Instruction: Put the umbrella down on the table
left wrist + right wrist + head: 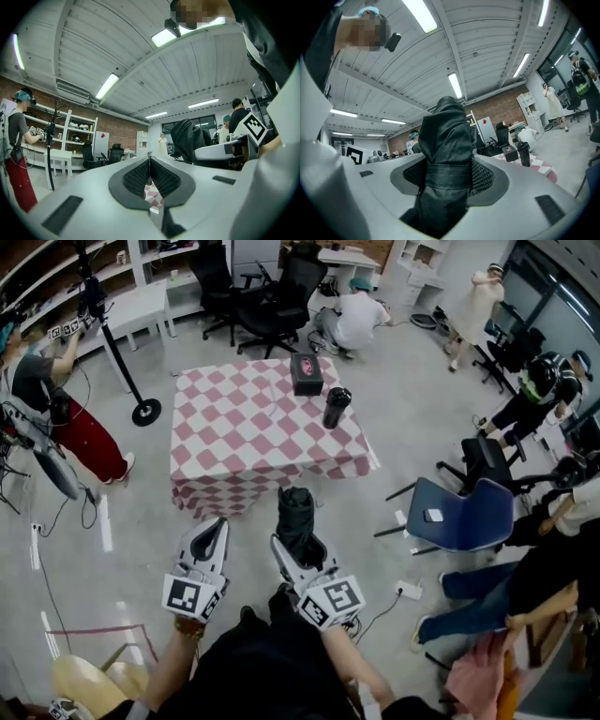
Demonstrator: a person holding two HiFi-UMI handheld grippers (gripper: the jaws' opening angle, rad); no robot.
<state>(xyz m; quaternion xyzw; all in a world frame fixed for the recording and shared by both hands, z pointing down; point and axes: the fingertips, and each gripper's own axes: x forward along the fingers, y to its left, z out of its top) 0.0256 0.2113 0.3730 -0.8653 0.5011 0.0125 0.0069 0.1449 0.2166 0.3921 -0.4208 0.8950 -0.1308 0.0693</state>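
A folded black umbrella (297,517) stands upright in my right gripper (298,549), whose jaws are shut on it around its strap (446,174). In the right gripper view the umbrella (446,140) fills the middle. My left gripper (208,542) is beside it on the left, shut with nothing held; in the left gripper view the left gripper (150,174) has its pads (138,177) pressed together. The table (234,442) with a pink and white chequered cloth lies ahead of both grippers, a short way off.
On the table's far right part stand a black box (306,373) and a dark bottle (336,407). A blue chair (459,514) stands to the right, a tripod stand (122,357) to the table's left. Several people and office chairs (272,296) are around the room.
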